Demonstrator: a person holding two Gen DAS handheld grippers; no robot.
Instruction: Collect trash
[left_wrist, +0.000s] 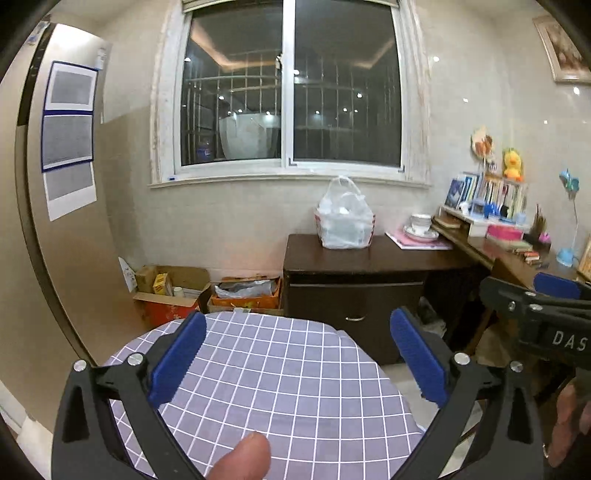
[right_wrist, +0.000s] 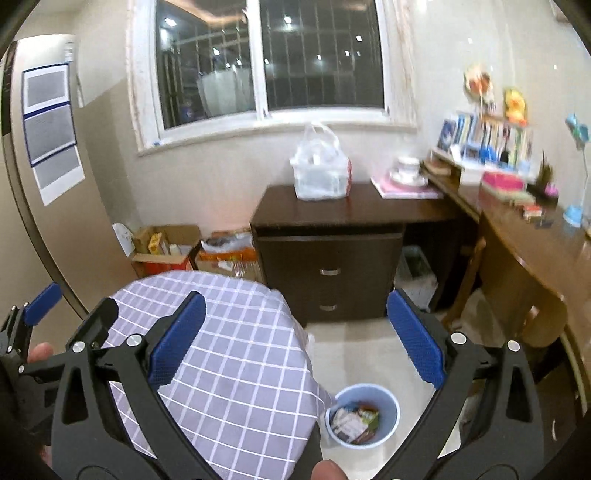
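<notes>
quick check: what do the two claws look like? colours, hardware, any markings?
Both match: the left claw and right claw have black plastic Y-shaped frames with triangular cut-outs, silver round pivot bolts, and ribbed blue rectangular finger pads. White letters "DAS" show on the right claw's black body in the left wrist view. No cables visible. Bare fingertips show at the edges; no sleeves seen.

The table (left_wrist: 280, 373) wore a matt woven cloth, grey-lilac with white grid lines. The fingers (left_wrist: 177, 360) were ribbed blue plastic on matt black plastic arms with shiny metal screws. The bin (right_wrist: 364, 393) was smooth pale-blue plastic holding glossy printed wrappers (right_wrist: 356, 421). The cabinet (right_wrist: 332, 266) was dark polished wood; the floor (right_wrist: 354, 354) was glossy tile.
</notes>
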